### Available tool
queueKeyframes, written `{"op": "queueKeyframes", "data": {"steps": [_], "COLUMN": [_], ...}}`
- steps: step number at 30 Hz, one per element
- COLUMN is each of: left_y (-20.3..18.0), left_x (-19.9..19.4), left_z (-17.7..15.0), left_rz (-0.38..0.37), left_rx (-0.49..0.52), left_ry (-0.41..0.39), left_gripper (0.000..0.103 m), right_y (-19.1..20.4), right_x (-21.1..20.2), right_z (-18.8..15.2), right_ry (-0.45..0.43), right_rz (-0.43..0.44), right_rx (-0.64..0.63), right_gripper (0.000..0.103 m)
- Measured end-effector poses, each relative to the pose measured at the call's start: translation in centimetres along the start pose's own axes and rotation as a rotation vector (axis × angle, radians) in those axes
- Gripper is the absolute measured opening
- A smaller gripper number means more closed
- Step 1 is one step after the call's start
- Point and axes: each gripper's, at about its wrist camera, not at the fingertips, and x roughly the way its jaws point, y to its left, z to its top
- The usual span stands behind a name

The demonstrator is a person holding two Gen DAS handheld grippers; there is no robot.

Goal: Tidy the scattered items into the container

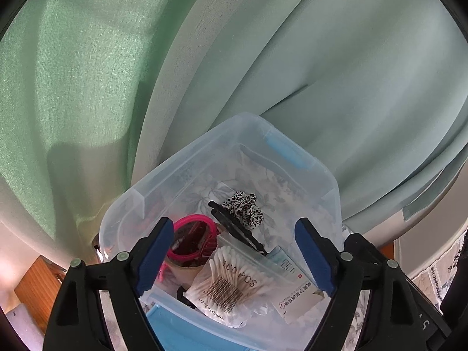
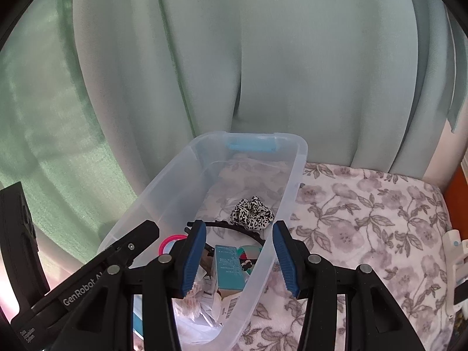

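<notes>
A: Where is the container (image 2: 292,175) sitting?
B: On the floral blanket (image 2: 365,219), by the curtain (image 2: 292,58), holding a leopard scrunchie (image 2: 253,213), cotton swabs (image 1: 228,280) and a headband (image 1: 237,228).
A: And the tongs?
B: The left tongs (image 1: 234,257) and right tongs (image 2: 237,259) are both gaping wide, gripping nothing.

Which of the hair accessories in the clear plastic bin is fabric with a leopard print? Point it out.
The black-and-white leopard-print fabric scrunchie, lying mid-bin in the clear plastic bin. The thin black plastic headband beside it and the pink plastic ring are plain-coloured.
</notes>
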Motion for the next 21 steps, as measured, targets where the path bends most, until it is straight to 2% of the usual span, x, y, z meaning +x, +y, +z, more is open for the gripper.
{"op": "queueKeyframes", "data": {"steps": [9, 15, 21], "left_y": [-1.6, -3.4, -4.7], "left_x": [-0.1, -1.2, -2.6], "left_z": [-0.2, -0.6, -1.2], "left_rz": [0.019, 0.054, 0.058], "left_rx": [0.059, 0.139, 0.197], "left_ry": [0.01, -0.002, -0.004], "left_gripper": [0.086, 0.086, 0.087], "right_y": [-0.6, -1.1, -1.8], "right_x": [-1.8, -3.7, -5.5], "right_z": [-0.1, -0.1, -0.4], "right_ry": [-0.008, -0.019, -0.026], "right_rz": [-0.024, -0.034, -0.049], "right_rx": [0.021, 0.033, 0.049], "right_gripper": [0.058, 0.061, 0.064]}}
